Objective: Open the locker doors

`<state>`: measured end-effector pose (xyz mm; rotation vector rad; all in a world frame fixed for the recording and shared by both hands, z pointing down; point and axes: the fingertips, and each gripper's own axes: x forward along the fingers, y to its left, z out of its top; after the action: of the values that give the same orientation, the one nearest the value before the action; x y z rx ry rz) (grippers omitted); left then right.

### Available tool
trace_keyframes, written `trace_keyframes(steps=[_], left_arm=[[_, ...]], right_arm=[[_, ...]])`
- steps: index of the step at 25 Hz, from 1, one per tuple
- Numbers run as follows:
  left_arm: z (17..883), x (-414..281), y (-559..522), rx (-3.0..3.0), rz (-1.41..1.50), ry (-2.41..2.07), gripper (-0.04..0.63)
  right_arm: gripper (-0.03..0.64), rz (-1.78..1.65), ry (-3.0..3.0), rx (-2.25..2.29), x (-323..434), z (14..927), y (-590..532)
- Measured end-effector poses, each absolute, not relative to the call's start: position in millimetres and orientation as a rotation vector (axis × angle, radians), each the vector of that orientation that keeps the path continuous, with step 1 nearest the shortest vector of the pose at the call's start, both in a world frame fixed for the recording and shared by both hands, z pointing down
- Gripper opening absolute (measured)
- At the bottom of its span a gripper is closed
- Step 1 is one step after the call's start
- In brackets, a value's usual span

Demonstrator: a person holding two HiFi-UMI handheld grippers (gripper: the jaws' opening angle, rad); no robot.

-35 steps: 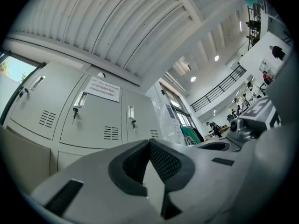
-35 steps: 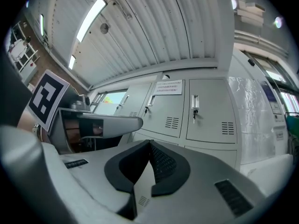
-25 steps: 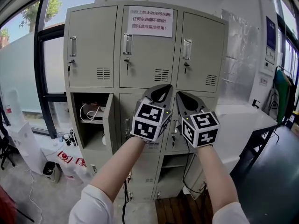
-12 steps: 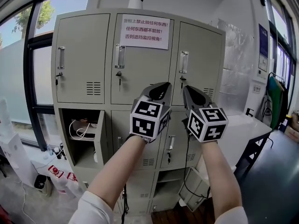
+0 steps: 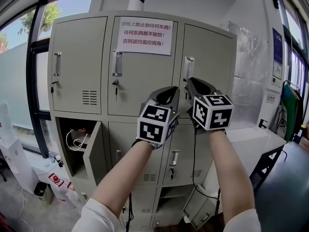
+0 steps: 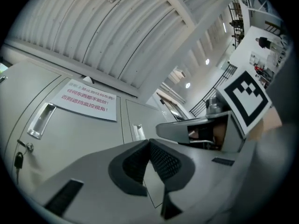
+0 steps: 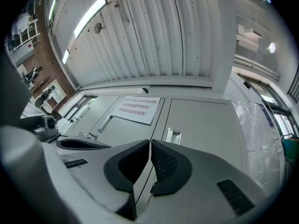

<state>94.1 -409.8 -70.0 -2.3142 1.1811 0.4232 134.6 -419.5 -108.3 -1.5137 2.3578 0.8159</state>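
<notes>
R claw (image 5: 190, 80) shut, just below top-R locker door handle (image 5: 189, 65).

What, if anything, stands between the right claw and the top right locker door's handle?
Nothing visible does. The right claw, shut and empty, points toward the handle on the top right door with open air between.

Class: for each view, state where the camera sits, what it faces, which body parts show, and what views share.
Head view: on the head, facing lockers; forearms, left gripper, right gripper show.
Left gripper view: on that gripper, angled up at top doors; shut jaws, right gripper show.
Right gripper view: on that gripper, likewise angled up; shut jaws, left gripper show.
Shared: paper notice.
</notes>
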Motion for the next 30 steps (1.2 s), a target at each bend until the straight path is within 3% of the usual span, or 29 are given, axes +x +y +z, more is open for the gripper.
trace_keyframes(steps=[11, 30], left_arm=[[-81, 92, -441, -2.285, 0.425, 1.224, 0.015], [-73, 79, -458, -2.262, 0.364, 1.249, 0.015]], right_arm=[[0.159, 0.718, 2.569, -1.475, 128, -124, -490], [0.167, 0.457, 2.562, -1.363, 127, -131, -516]])
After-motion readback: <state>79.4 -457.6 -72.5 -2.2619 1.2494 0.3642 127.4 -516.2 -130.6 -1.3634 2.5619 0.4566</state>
